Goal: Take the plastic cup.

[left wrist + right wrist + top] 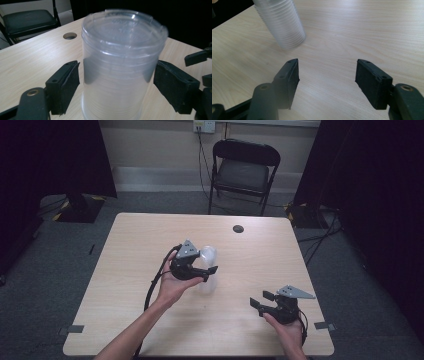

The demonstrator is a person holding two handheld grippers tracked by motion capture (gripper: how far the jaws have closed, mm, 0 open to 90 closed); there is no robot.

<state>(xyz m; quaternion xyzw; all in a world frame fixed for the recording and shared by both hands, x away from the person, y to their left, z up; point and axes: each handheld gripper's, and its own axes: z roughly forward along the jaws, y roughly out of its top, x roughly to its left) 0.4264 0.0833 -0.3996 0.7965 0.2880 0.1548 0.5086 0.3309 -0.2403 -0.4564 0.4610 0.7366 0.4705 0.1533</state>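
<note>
High view: the left tongs [212, 270] stand around a clear stack of plastic cups [208, 265] set upright near the middle of the counter [130, 250]. The left hand [172, 287] cups the tool from below, forearm coming in slantwise, the tool lying roughly level and pointing across at the stack. The right tongs [260, 300] rest well apart from the stack, toward the near right corner, held low in the right hand [287, 330] with the jaws aimed back at the stack. A folding chair [243, 170] stands beyond the counter.

Left gripper view: the stack of plastic cups [120, 67] stands between the two pads, and a thin gap shows on each side, so the left tongs are released, not pressing. A round cable hole [70, 35] lies beyond the left jaw.

Right gripper view: the right tongs [327, 75] are spread wide on nothing but bare counter [362, 30]; the stack [283, 23] stands ahead of the left jaw, apart.

As I judge it, the stack is set down upright and let go; any separating of cups remains undone.
</note>
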